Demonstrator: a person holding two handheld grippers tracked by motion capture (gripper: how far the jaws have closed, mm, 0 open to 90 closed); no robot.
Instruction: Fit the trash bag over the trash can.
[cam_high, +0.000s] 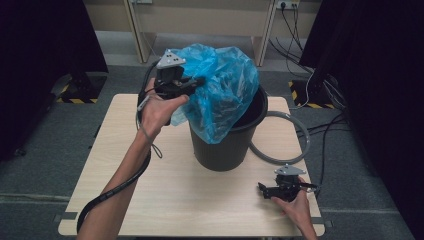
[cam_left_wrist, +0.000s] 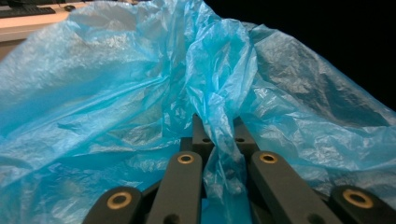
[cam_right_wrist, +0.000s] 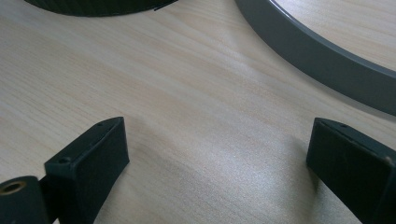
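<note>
The two black fingers (cam_left_wrist: 201, 135) of the left gripper (cam_left_wrist: 217, 133) are pinched tight on a fold of the thin blue bag (cam_left_wrist: 140, 84), so the bag goes where the hand goes. Up close, the crinkly plastic runs down between the fingers and spreads out wide behind them. From the high view, the left gripper (cam_high: 196, 81) is up in the air by the far left side of the black bin (cam_high: 227, 147), and the blue bag (cam_high: 222, 92) hangs over the bin's left rim and partly down its side. I think the person is lifting the bag edge to spread it over the bin's mouth. The right gripper (cam_high: 263, 191) rests low on the wooden table (cam_high: 150, 190), near the front right corner, well apart from the bag. Its fingers (cam_right_wrist: 91, 158) are spread wide with nothing between them, maybe waiting for its turn. Its close view shows bare table, a bit of the bin's bottom edge and the grey ring (cam_right_wrist: 317, 51). The high view shows that grey ring (cam_high: 287, 157) lying flat on the table, curling out from behind the bin on its right.
</note>
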